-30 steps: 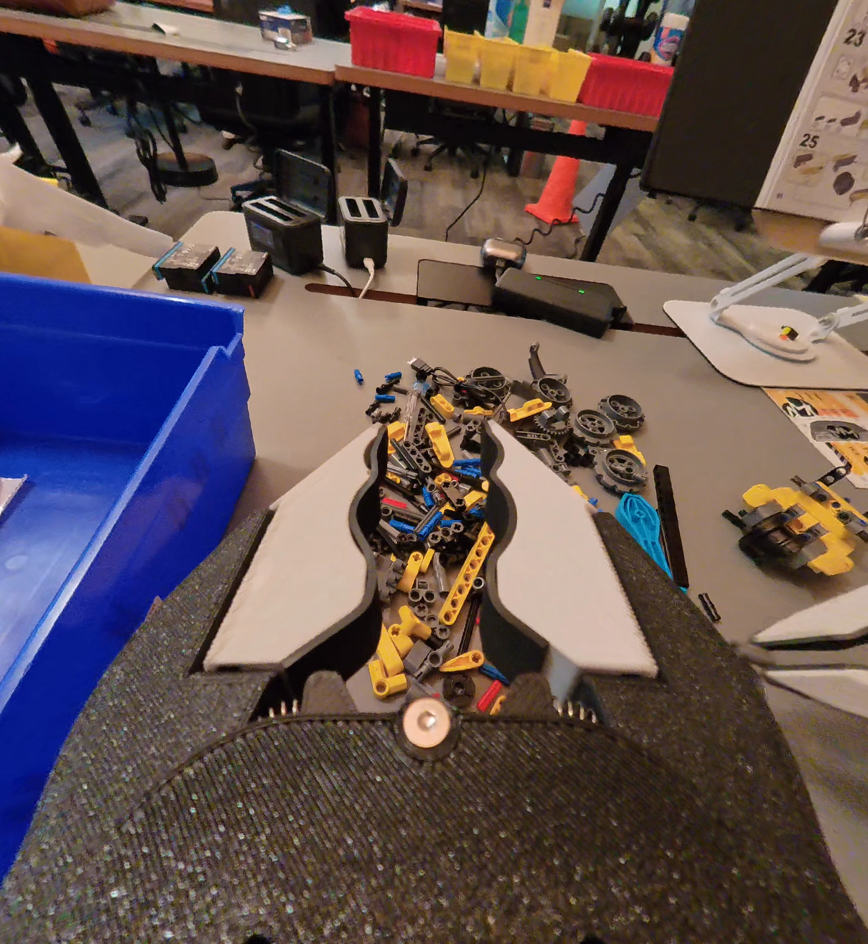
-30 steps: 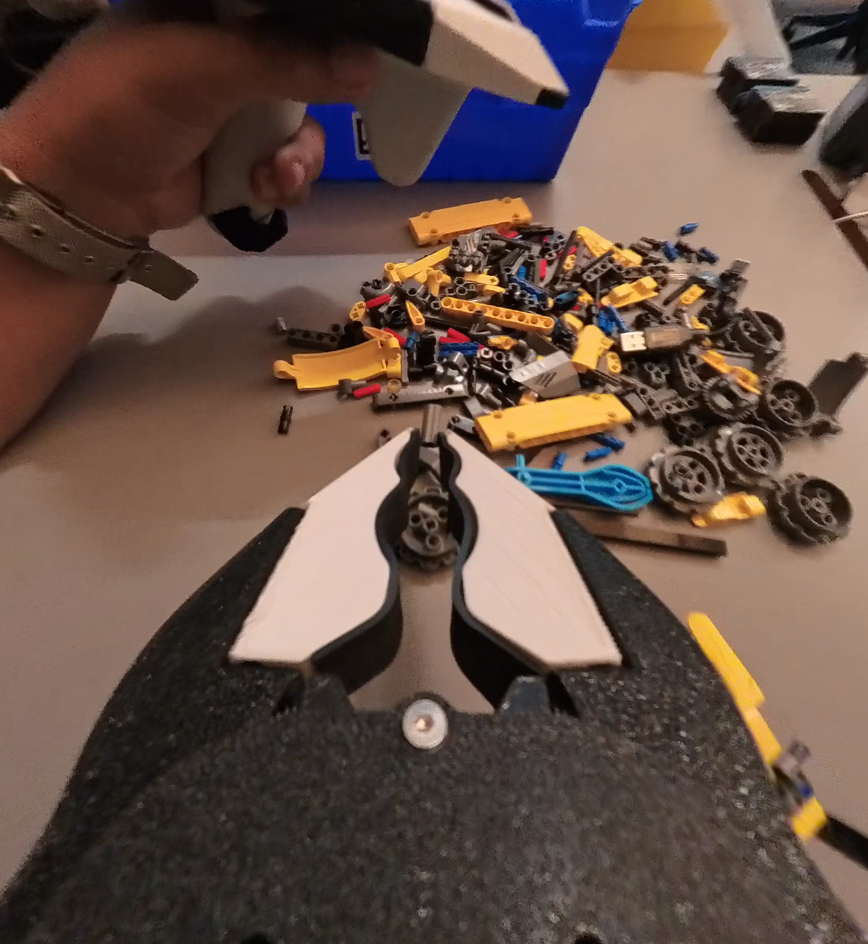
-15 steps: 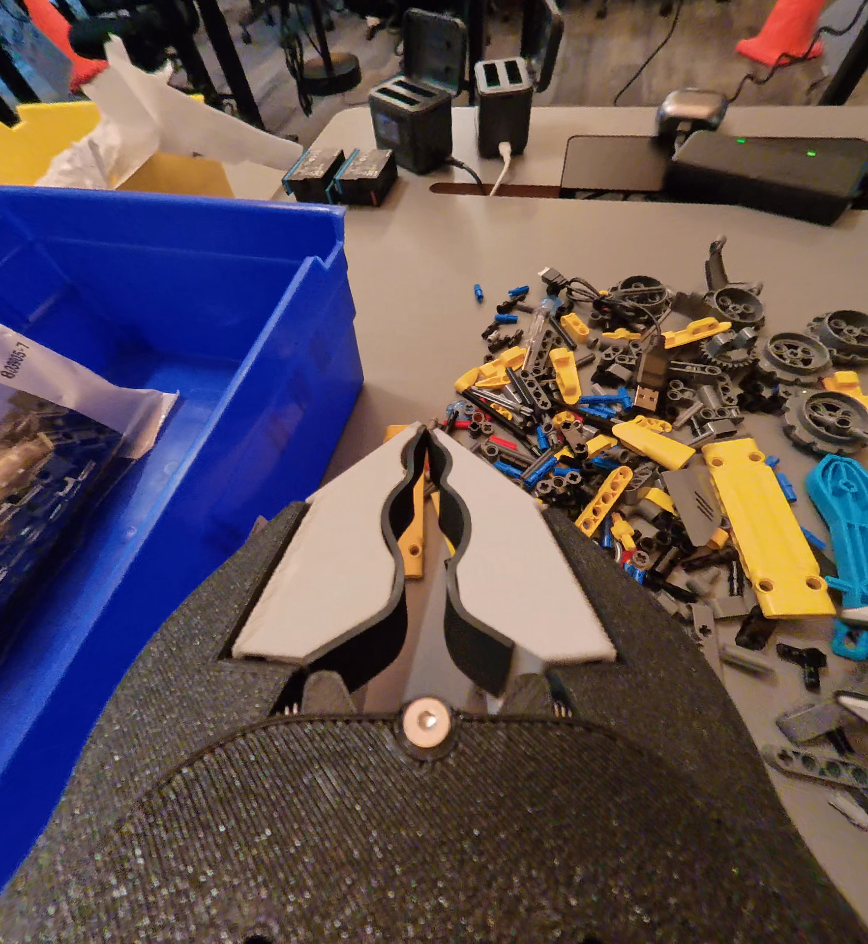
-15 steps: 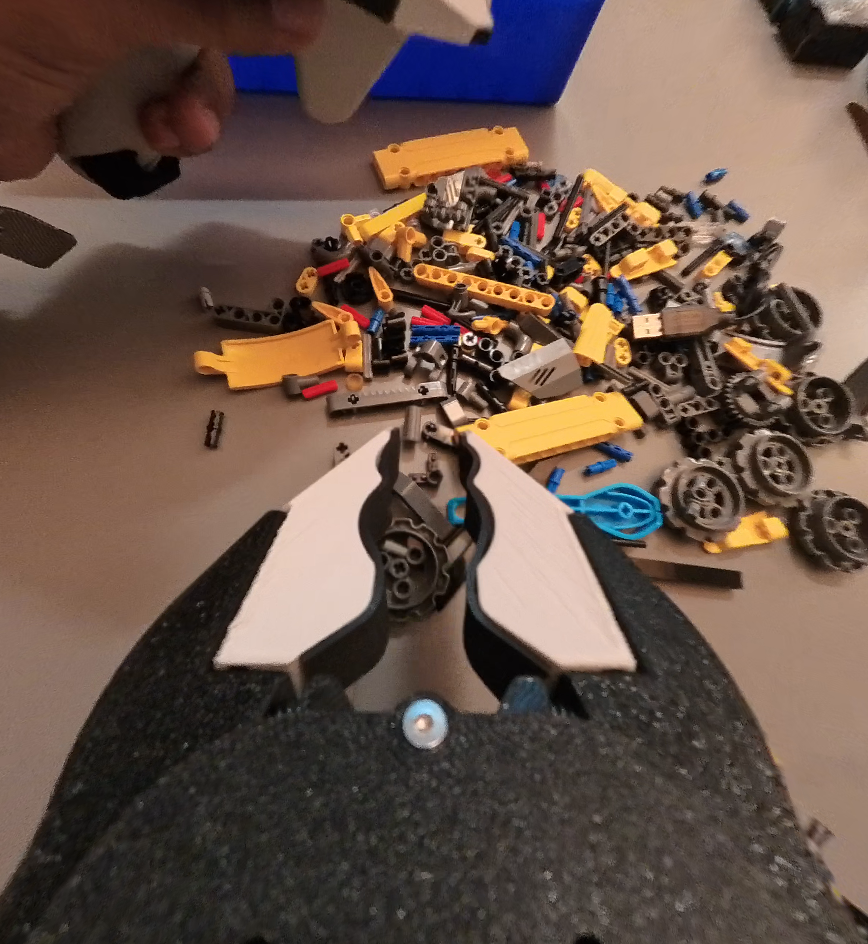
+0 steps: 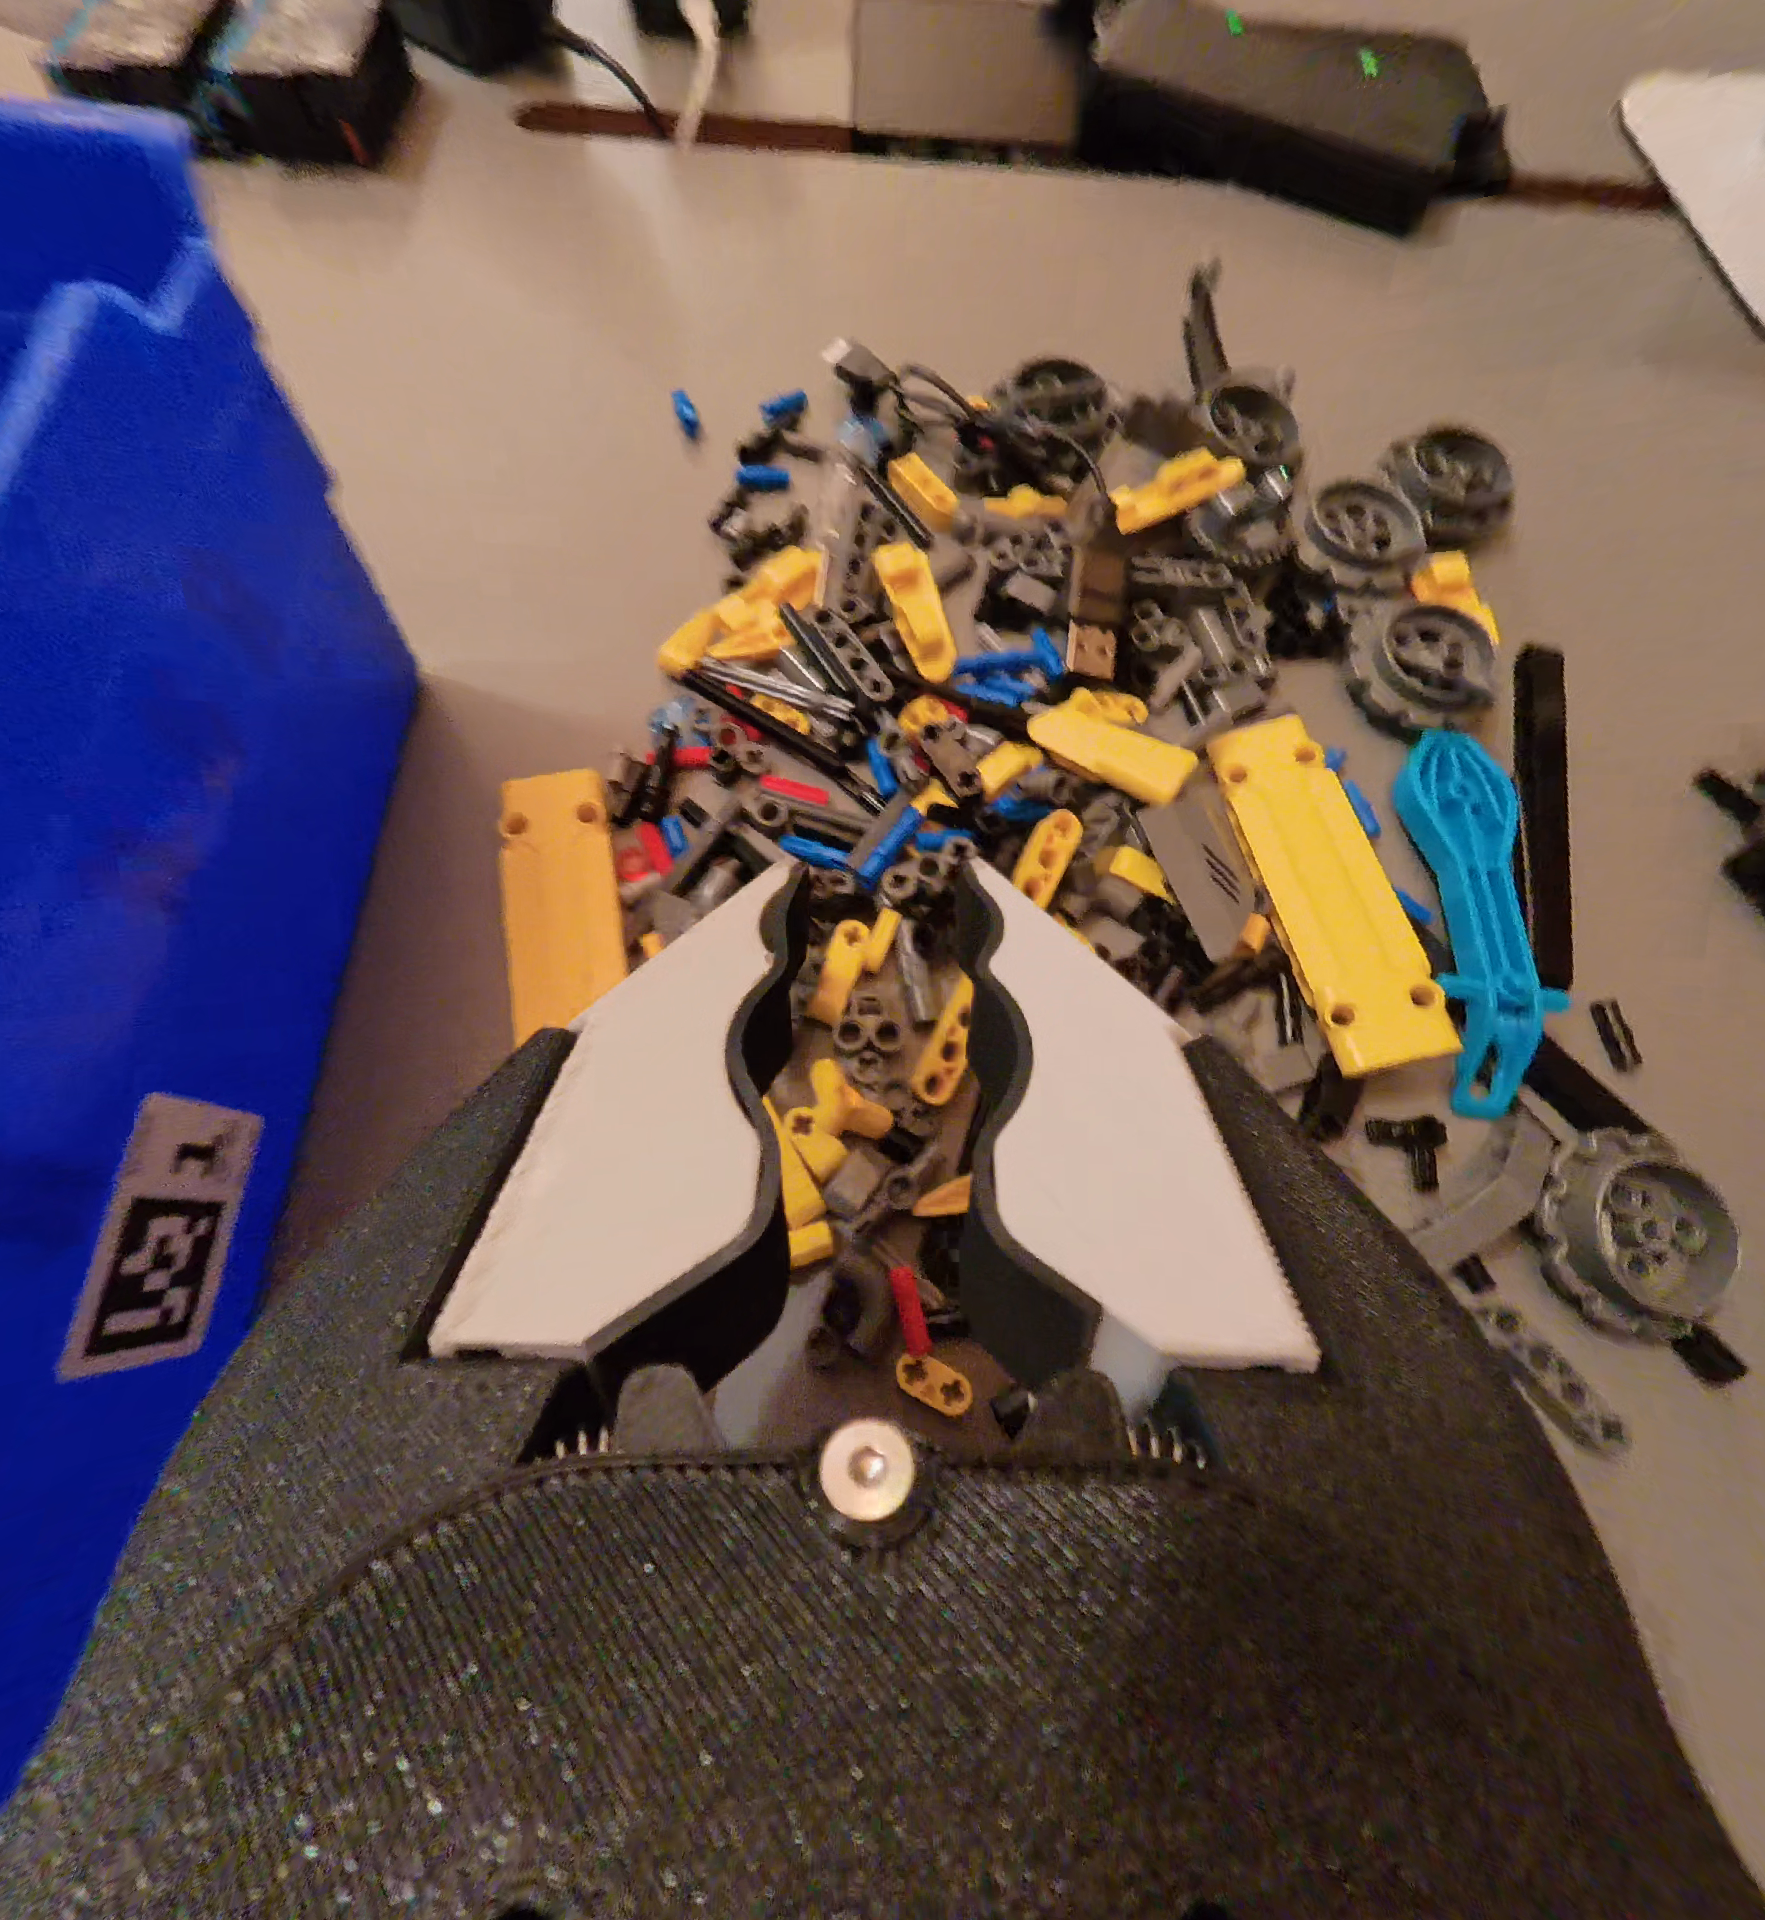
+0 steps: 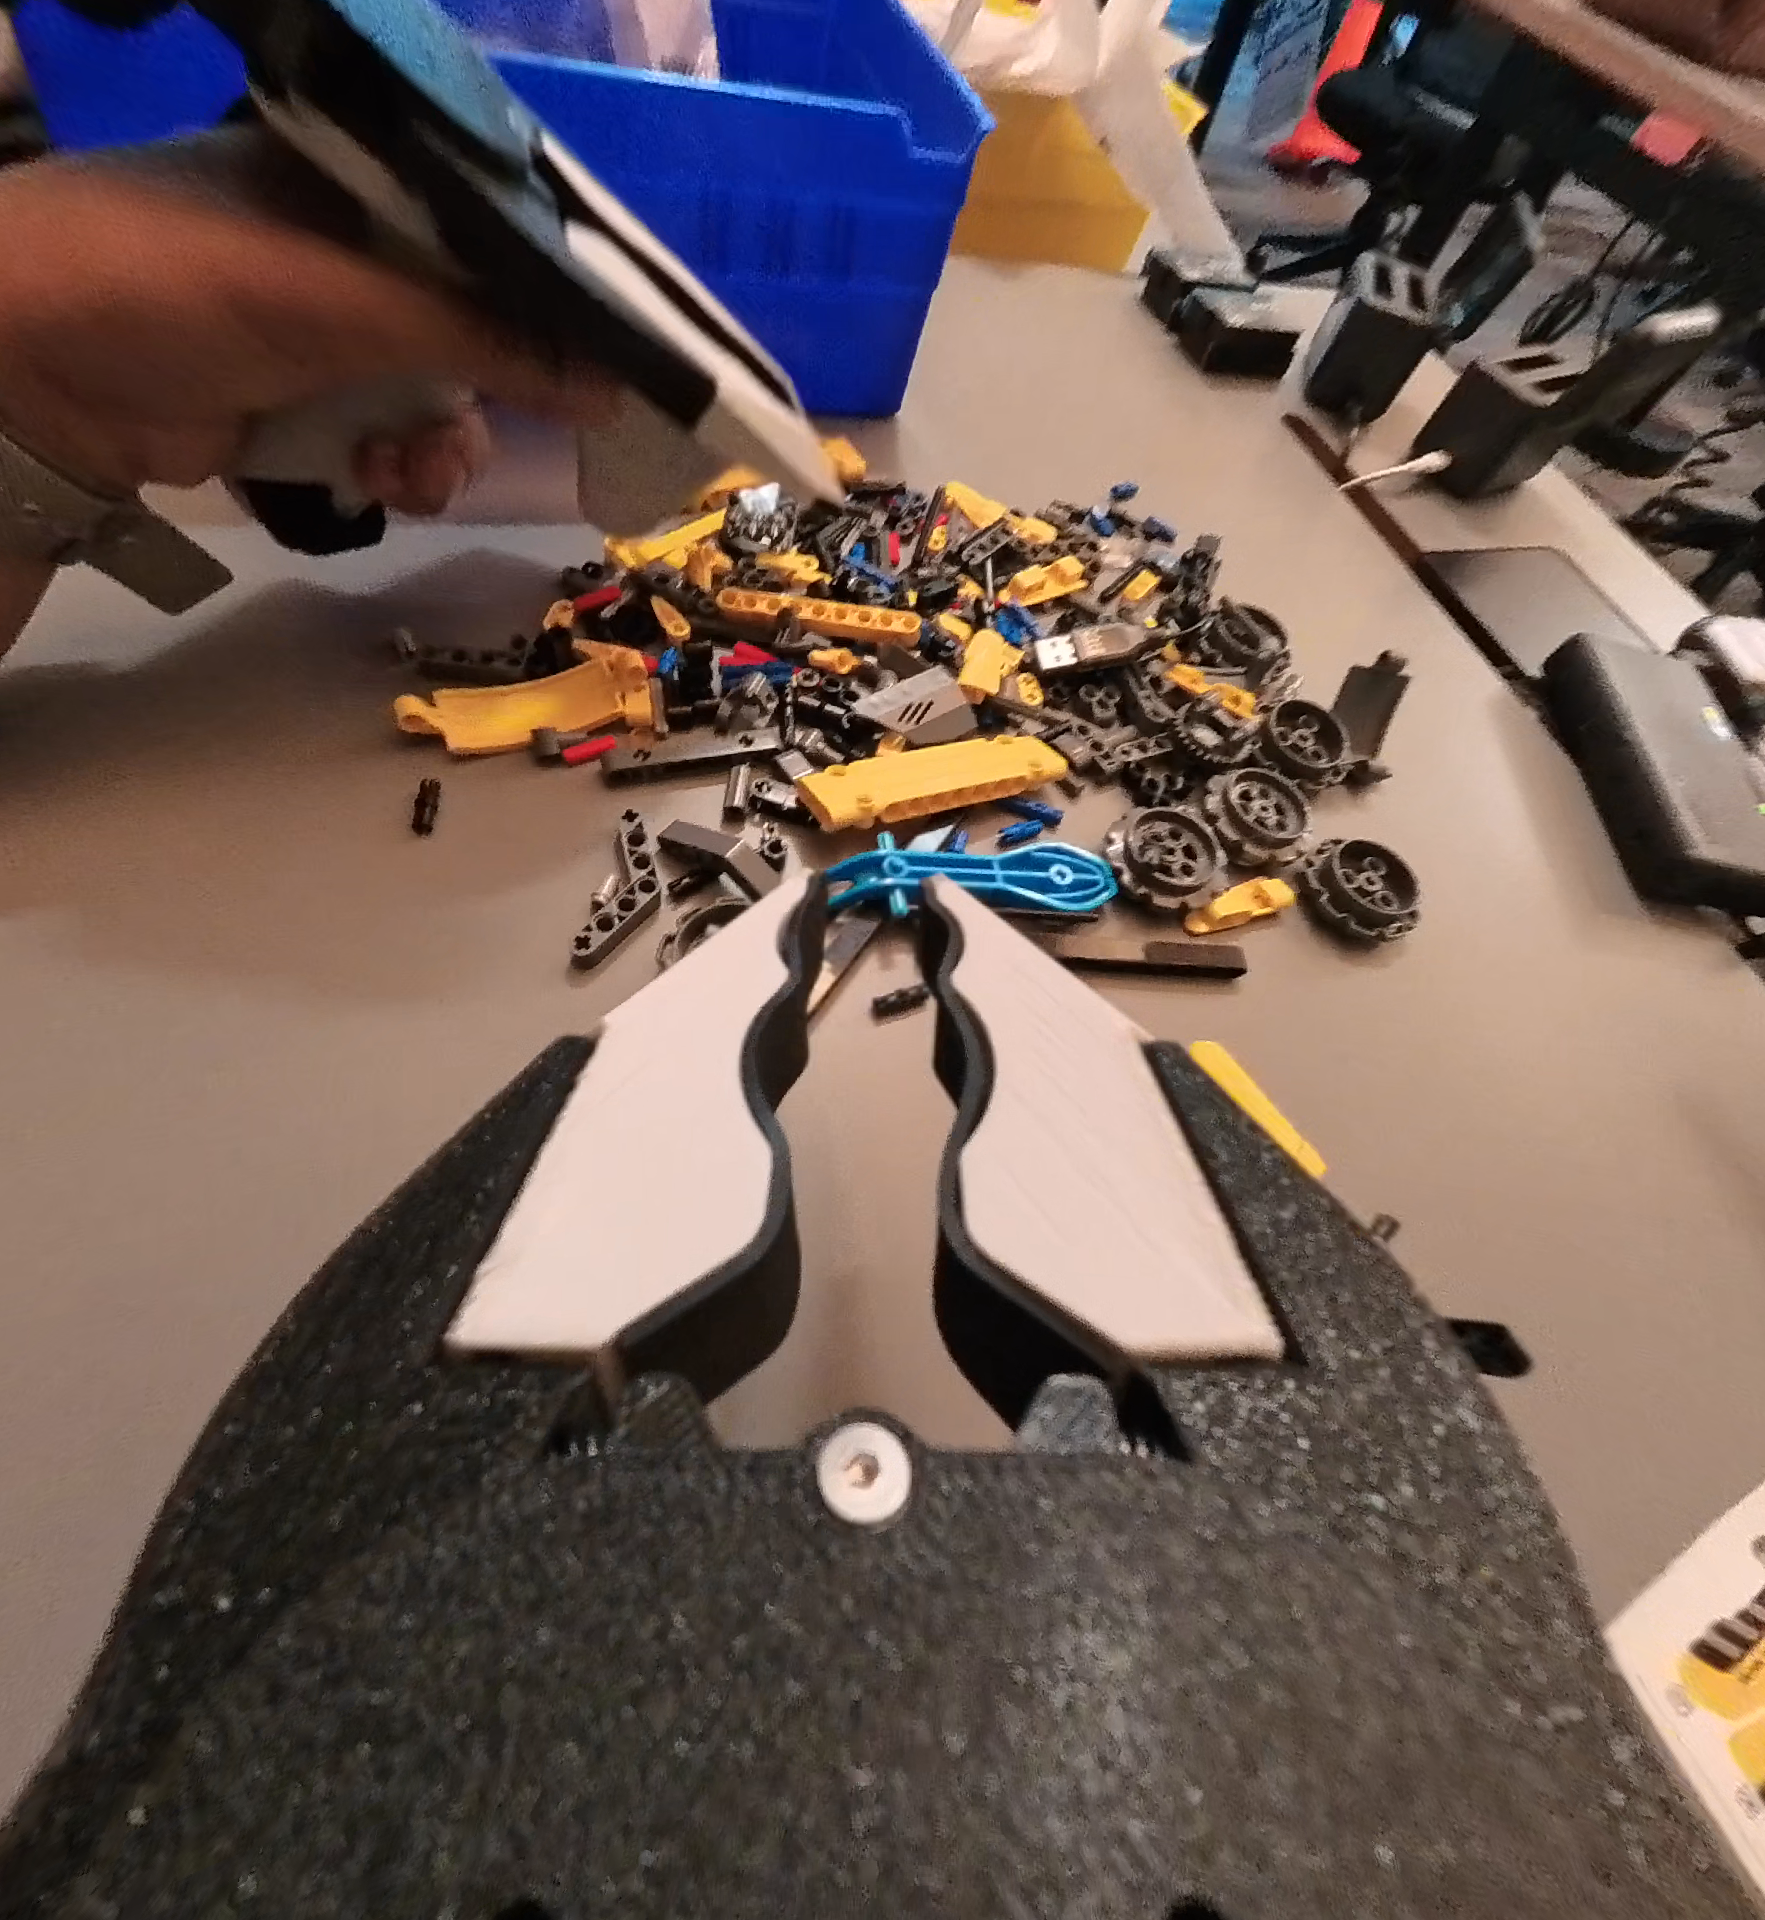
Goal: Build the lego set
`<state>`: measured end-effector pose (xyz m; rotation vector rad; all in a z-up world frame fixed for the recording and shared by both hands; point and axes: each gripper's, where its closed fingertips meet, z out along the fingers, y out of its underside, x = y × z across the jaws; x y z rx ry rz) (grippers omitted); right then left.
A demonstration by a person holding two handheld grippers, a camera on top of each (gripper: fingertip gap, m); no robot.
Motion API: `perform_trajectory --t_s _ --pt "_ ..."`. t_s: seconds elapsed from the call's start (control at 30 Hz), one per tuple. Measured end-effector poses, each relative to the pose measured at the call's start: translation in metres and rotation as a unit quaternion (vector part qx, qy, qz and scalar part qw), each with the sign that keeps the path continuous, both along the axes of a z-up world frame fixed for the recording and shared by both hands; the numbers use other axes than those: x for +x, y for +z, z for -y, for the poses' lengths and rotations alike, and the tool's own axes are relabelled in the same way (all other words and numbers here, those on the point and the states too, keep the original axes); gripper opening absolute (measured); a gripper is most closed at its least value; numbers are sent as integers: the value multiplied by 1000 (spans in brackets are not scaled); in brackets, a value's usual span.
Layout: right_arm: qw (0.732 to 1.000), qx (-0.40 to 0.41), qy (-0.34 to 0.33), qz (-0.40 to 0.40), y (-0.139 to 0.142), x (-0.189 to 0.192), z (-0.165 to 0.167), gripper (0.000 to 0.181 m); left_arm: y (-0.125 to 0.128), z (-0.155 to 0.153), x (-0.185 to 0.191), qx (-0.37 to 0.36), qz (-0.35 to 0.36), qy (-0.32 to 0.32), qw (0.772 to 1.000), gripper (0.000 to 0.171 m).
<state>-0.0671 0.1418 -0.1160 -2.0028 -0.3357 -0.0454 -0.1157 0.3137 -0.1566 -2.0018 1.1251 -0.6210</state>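
Note:
A pile of small yellow, grey, black, blue and red building parts [image 5: 961,727] lies on the grey table [image 5: 545,364]. My left gripper [image 5: 883,883] hangs open over the pile's near side with nothing in it; loose parts show below between the fingers. A yellow-orange panel [image 5: 556,894] lies just left of its tip. In the right wrist view, my left gripper's tip [image 6: 805,473] is at the pile's [image 6: 857,644] far side. My right gripper [image 6: 867,899] is open and empty, with its tips at a turquoise part [image 6: 1003,878]. A dark grey wheel [image 6: 696,925] lies by its left finger.
A blue bin [image 5: 130,727] stands left of the pile and shows in the right wrist view [image 6: 753,208]. Grey wheels [image 6: 1262,800] lie at the pile's right. Black chargers and boxes [image 5: 1273,125] line the far edge. A printed sheet [image 6: 1751,1683] lies near right. A hand [image 6: 182,343] holds the left gripper. Across from one pair of fingers to the other is roughly 20 centimeters.
My right gripper opened, let go of the dark grey wheel and drew back from it. My left gripper closed near the blue bin, then opened again over the pile.

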Motion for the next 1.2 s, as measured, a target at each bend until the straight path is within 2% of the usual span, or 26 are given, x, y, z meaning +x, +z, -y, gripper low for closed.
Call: perform_trajectory --t_s 0.13,0.37,0.47,0.63,0.73,0.93,1.03,1.2 --pt "1000 18 -5 3 7 2 2 17 -17 15 5 -2 -47 -43 998 26" --pt "1000 15 -1 24 4 -3 0 17 -28 28 8 -19 -72 -74 995 32" --pt "1000 9 1 30 -1 -4 0 17 -29 22 6 2 -84 -60 995 22" --pt "1000 5 0 28 -3 -3 -1 17 -27 28 8 -24 -70 -73 995 6" --pt "1000 7 -1 26 -2 -3 0 17 -25 31 10 -25 -64 -80 994 5" --pt "999 9 -4 40 1 -2 1 17 0 0 1 36 -27 -5 999 5" --pt "999 9 -5 45 1 -2 1 17 8 -4 -1 33 -4 8 999 5" --pt "999 4 -5 43 -3 -1 1 17 11 -17 -11 58 -11 35 998 5"
